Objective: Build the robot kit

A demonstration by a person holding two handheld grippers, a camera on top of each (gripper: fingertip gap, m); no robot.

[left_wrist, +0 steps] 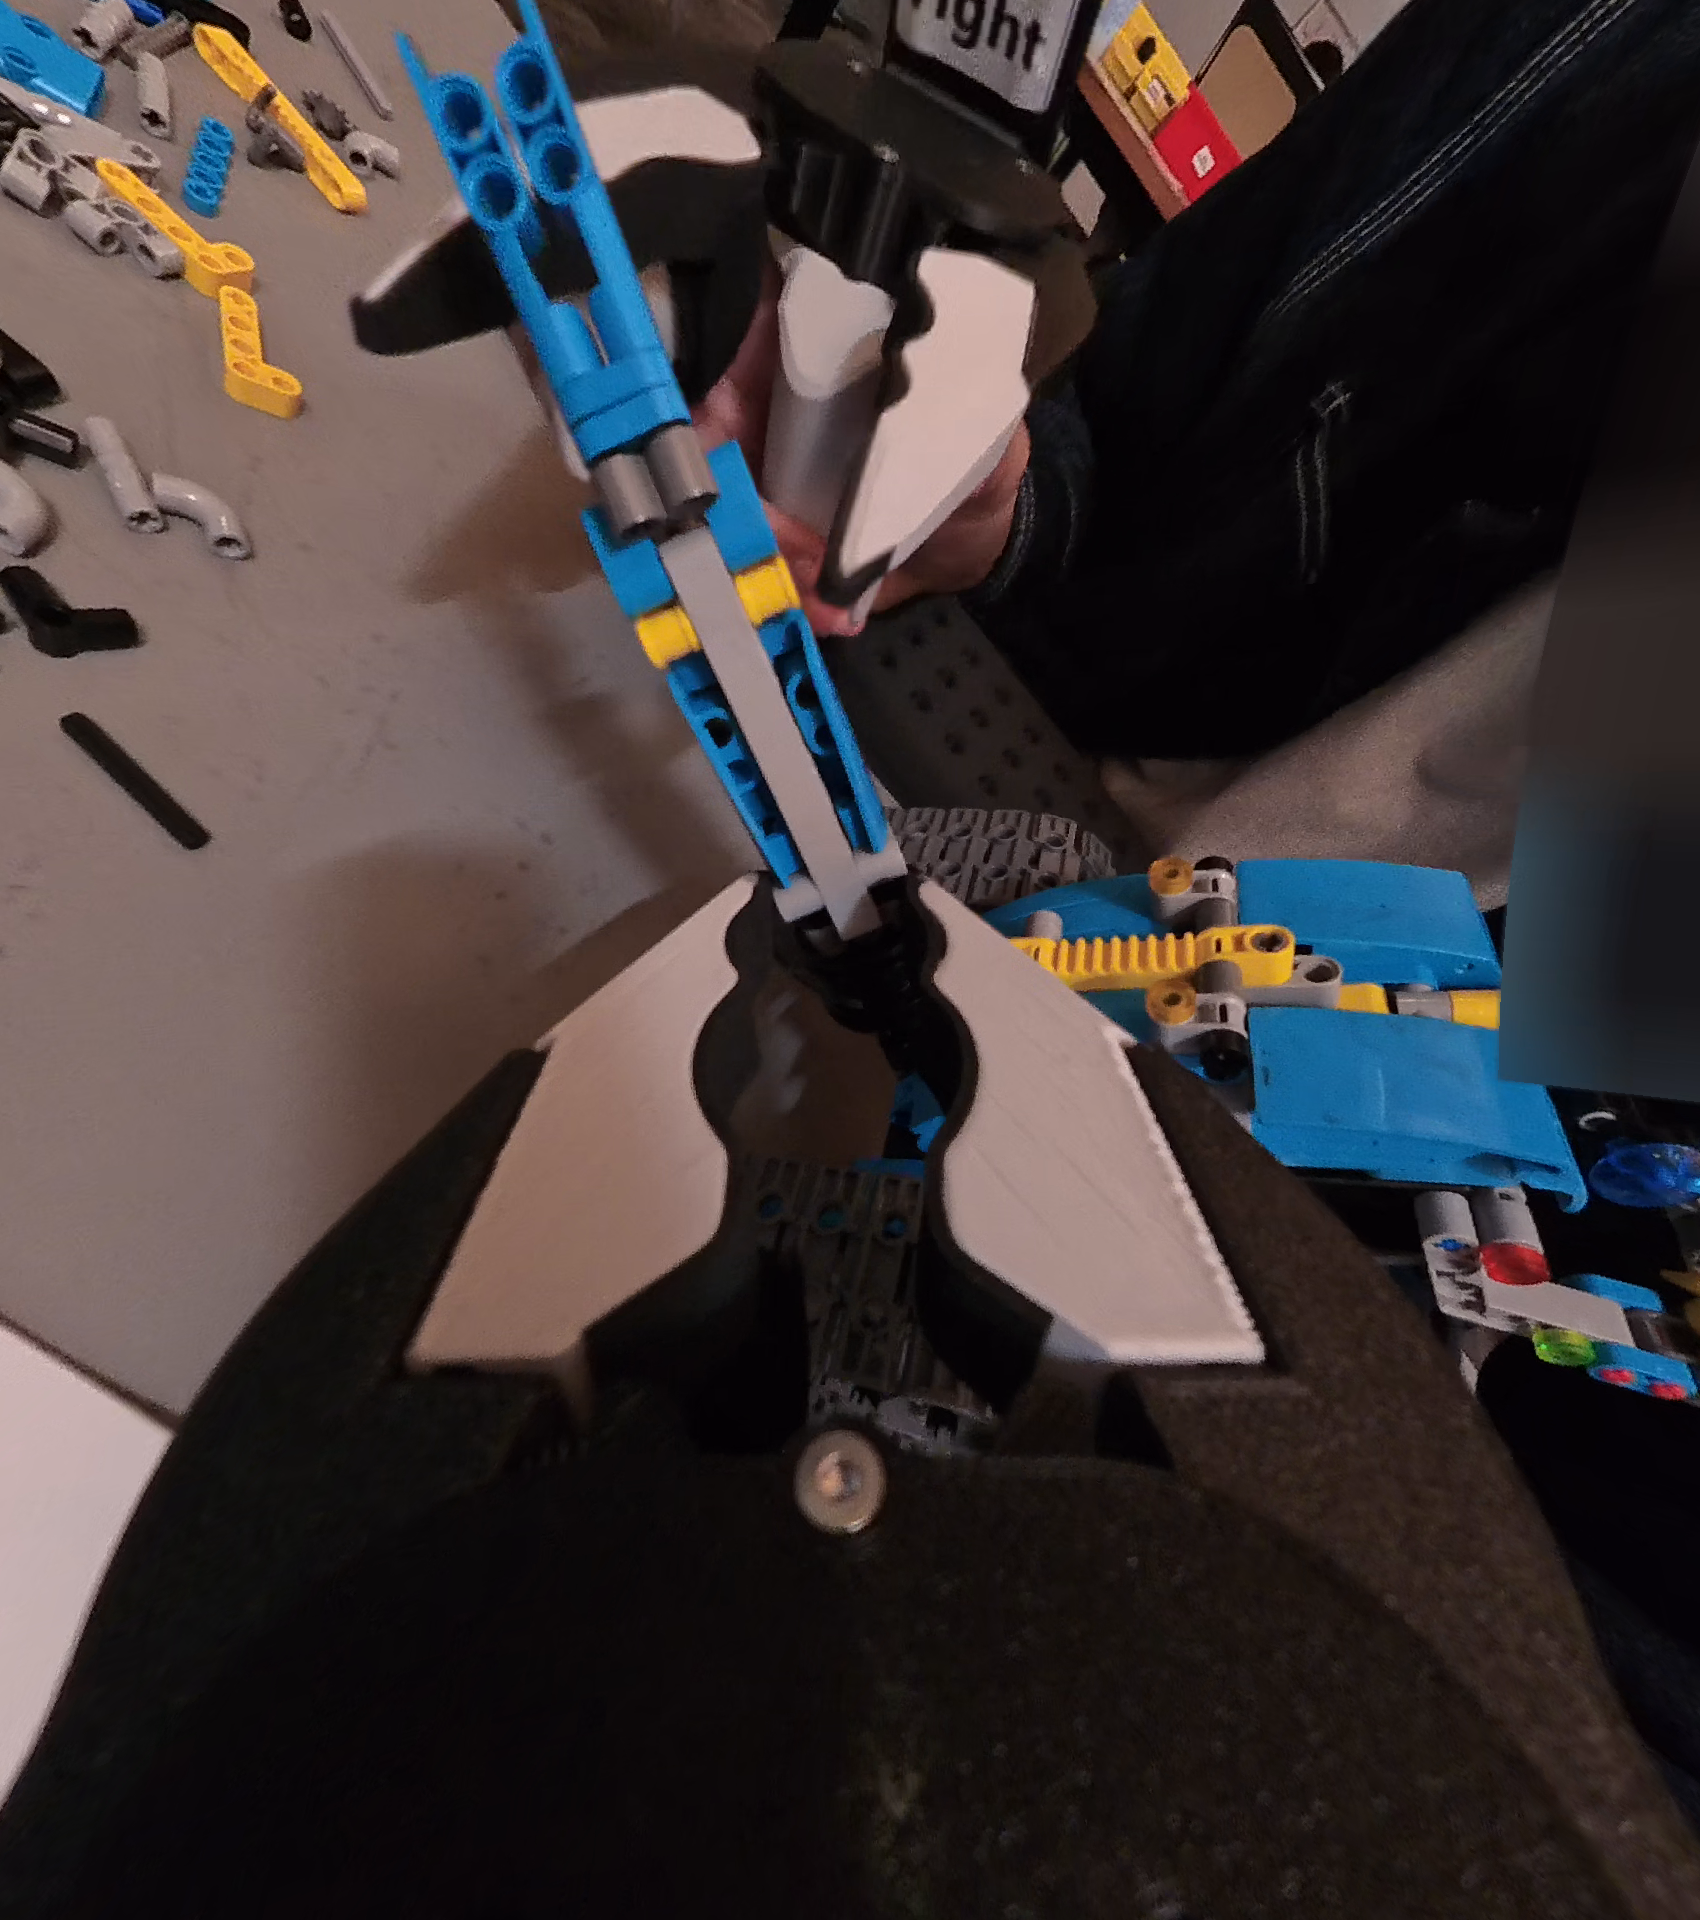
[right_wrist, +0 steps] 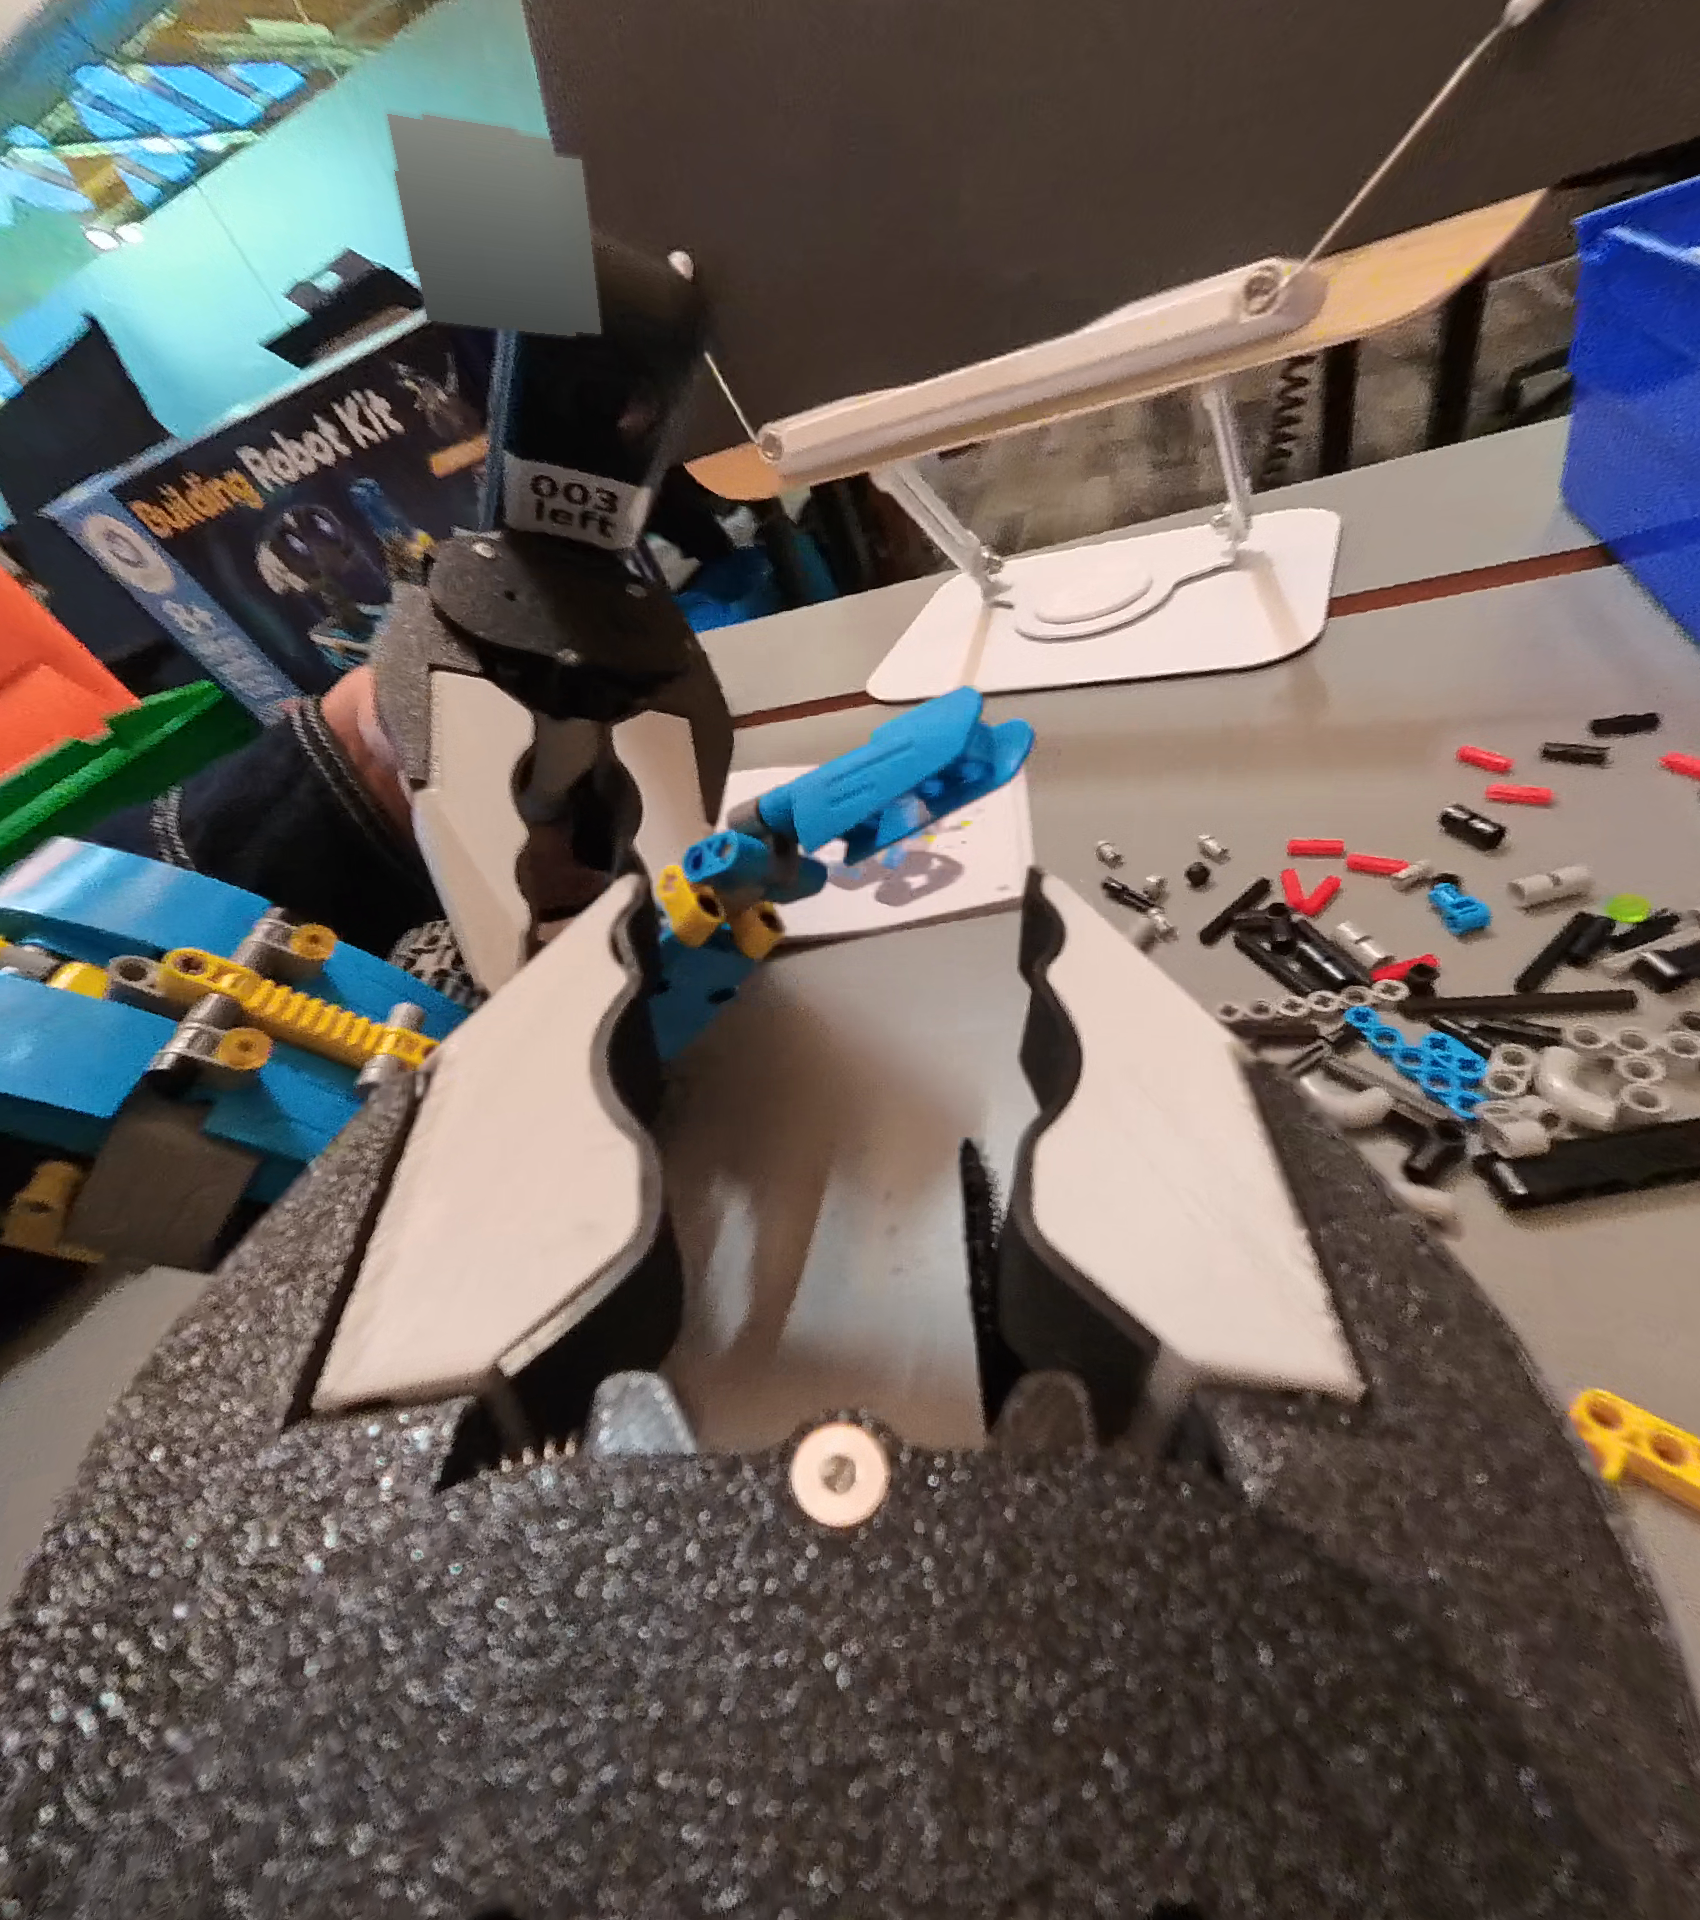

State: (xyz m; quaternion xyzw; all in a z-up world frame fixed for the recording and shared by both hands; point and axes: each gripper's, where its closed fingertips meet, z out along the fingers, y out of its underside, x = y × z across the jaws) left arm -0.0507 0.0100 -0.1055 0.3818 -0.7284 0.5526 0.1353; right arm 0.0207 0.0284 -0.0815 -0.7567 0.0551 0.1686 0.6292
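Observation:
My left gripper [left_wrist: 835,920] is shut on the lower end of a long blue, grey and yellow brick arm [left_wrist: 721,644], which sticks up and away from it. The arm joins a blue brick model [left_wrist: 1365,1039] with a yellow toothed rack, lying at the right. My right gripper [right_wrist: 830,894] is open and empty, and its left fingertip is close beside the arm [right_wrist: 877,790]. In the left wrist view the right gripper [left_wrist: 607,457] straddles the upper arm with its jaws apart. The left gripper [right_wrist: 565,883] and the model [right_wrist: 98,1018] also show in the right wrist view.
Loose brick parts are scattered on the grey table [left_wrist: 326,779] at the far left [left_wrist: 150,208] and right [right_wrist: 1448,987]. A black axle [left_wrist: 134,779] and a yellow beam [right_wrist: 1698,1475] lie apart. A blue bin [right_wrist: 1698,416], a white stand [right_wrist: 1106,603] and a kit box [right_wrist: 285,520] stand behind.

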